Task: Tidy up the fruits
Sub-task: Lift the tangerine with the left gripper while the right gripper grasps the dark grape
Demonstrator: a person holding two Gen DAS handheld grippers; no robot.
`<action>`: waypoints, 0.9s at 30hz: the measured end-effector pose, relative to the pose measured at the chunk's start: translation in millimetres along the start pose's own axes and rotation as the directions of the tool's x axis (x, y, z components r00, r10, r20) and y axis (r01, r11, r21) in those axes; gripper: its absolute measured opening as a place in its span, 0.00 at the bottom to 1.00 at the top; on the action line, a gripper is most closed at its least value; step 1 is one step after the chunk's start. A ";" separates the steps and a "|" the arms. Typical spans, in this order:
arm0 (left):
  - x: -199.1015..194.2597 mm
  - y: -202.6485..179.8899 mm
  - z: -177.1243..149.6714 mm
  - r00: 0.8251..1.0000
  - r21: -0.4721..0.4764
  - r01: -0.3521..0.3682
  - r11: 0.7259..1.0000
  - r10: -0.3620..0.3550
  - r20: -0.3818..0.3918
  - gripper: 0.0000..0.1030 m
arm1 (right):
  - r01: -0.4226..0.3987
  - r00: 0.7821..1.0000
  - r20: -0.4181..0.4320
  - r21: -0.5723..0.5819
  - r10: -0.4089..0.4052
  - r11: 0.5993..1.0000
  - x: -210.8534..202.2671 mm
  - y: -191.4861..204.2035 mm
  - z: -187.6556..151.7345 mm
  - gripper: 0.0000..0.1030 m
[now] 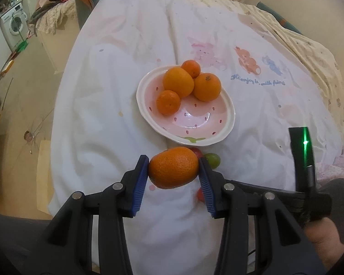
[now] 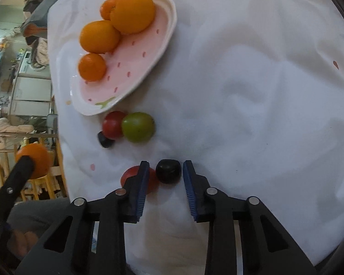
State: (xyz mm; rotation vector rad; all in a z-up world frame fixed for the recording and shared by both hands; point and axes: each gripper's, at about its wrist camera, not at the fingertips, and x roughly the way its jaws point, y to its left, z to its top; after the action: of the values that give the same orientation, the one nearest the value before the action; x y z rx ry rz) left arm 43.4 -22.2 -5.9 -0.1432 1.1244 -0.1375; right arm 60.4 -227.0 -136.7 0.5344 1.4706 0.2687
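I worked over a bed spread with a white quilt printed with pastel cartoon animals. Far of centre on it sat the pink, seed-dotted ceramic plate with a white rim, four oranges already clustered on its far-left part. My left gripper was clamped on a fifth, oval orange mandarin, held above the quilt just near of the plate. My right gripper pointed down at a small dark, near-black round fruit lying on the quilt between its blue pads; they stood a little apart from it on both sides, not yet pressing.

I judged the risks thus: the soft quilt could let the dark fruit roll or sink as the pads met it, and the left pad, lying across a red fruit, could pinch that one too.

Only the right view showed that red fruit's closeness and a green one beside another red; the left view alone showed the plate's open near half.
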 end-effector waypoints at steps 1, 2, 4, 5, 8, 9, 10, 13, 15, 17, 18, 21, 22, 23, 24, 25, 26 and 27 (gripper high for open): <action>0.3 0.3 0.1 1.000 -0.003 0.004 1.000 -0.004 -0.003 0.38 | 0.018 1.000 0.004 -0.001 -0.018 1.000 1.1 -0.6 -0.9 0.24; 0.6 0.8 0.3 1.000 -0.006 0.007 1.000 -0.007 -0.006 0.38 | 0.021 1.000 0.005 -0.002 -0.021 1.000 1.9 -1.0 -1.3 0.24; 0.3 1.7 0.5 1.000 -0.013 0.014 1.000 -0.014 -0.010 0.38 | 0.032 0.999 0.012 -0.018 -0.031 0.999 2.7 -0.2 -3.6 0.24; 0.2 1.8 0.2 1.000 -0.014 0.017 1.000 -0.017 -0.012 0.38 | 0.036 0.999 0.015 -0.026 -0.036 0.999 2.3 0.4 -4.3 0.24; 0.4 0.0 0.1 1.000 -0.007 0.018 1.000 -0.018 -0.012 0.38 | 0.037 0.999 0.018 -0.055 -0.036 0.998 0.4 3.3 -4.8 0.23; 1.0 -0.7 0.2 1.000 -0.003 0.013 1.000 -0.013 -0.012 0.38 | 0.030 0.999 0.021 -0.059 -0.029 0.998 -0.3 3.4 -3.9 0.22; 1.9 -1.4 0.1 1.000 0.001 0.007 1.000 -0.007 -0.013 0.38 | 0.019 1.000 0.023 -0.060 -0.018 0.998 -1.7 2.0 -4.7 0.22; 3.9 -2.9 -1.5 1.000 0.011 -0.008 1.000 0.008 -0.018 0.38 | -0.007 1.000 0.030 -0.066 0.009 0.998 -9.8 -1.0 -5.1 0.22; 5.3 -4.0 -2.7 1.000 0.022 -0.021 1.000 0.022 -0.017 0.38 | -0.027 0.999 0.043 -0.066 0.030 0.997 -18.7 -4.5 -7.4 0.22; 6.7 -4.4 -3.0 0.999 0.027 -0.035 0.999 0.035 -0.013 0.38 | -0.048 0.997 0.059 -0.065 0.052 0.997 -26.8 -6.2 -9.5 0.22; 7.7 -4.3 -3.0 0.999 0.026 -0.040 0.999 0.041 -0.012 0.38 | -0.059 0.995 0.070 -0.068 0.064 0.996 -31.8 -6.9 -10.3 0.22; 10.8 -2.7 -2.6 0.999 0.019 -0.051 0.999 0.051 -0.011 0.38 | -0.083 0.991 0.096 -0.084 0.091 0.993 -44.2 -2.7 -12.6 0.22; 12.0 -2.0 -2.8 0.998 0.016 -0.056 0.998 0.056 -0.011 0.38 | -0.094 0.989 0.107 -0.092 0.104 0.991 -49.3 -1.8 -13.5 0.22; 12.8 -1.7 -3.0 0.998 0.015 -0.060 0.998 0.060 -0.010 0.38 | -0.102 0.987 0.116 -0.098 0.113 0.990 -54.2 -1.4 -15.0 0.22; 13.1 -1.6 -3.1 0.998 0.016 -0.065 0.998 0.065 -0.009 0.38 | -0.109 0.984 0.126 -0.103 0.122 0.989 -60.1 -2.0 -15.7 0.22; 13.9 -1.3 -3.2 0.997 0.018 -0.070 0.997 0.071 -0.008 0.38 | -0.117 0.983 0.132 -0.106 0.131 0.987 -63.8 -1.4 -16.2 0.22; 14.1 -1.6 -3.2 0.997 0.020 -0.076 0.997 0.076 -0.006 0.38 | -0.126 0.980 0.141 -0.110 0.141 0.986 -68.3 -2.6 -16.7 0.22; 14.3 -1.5 -3.3 0.997 0.023 -0.083 0.996 0.083 -0.002 0.38 | -0.132 0.977 0.151 -0.114 0.148 0.985 -73.4 -2.5 -16.2 0.22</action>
State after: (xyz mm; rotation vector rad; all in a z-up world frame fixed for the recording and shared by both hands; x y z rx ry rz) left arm 46.4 -26.5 -19.7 -0.0757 1.1294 -0.0767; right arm 36.9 -262.0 -74.4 0.5636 1.2593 0.4023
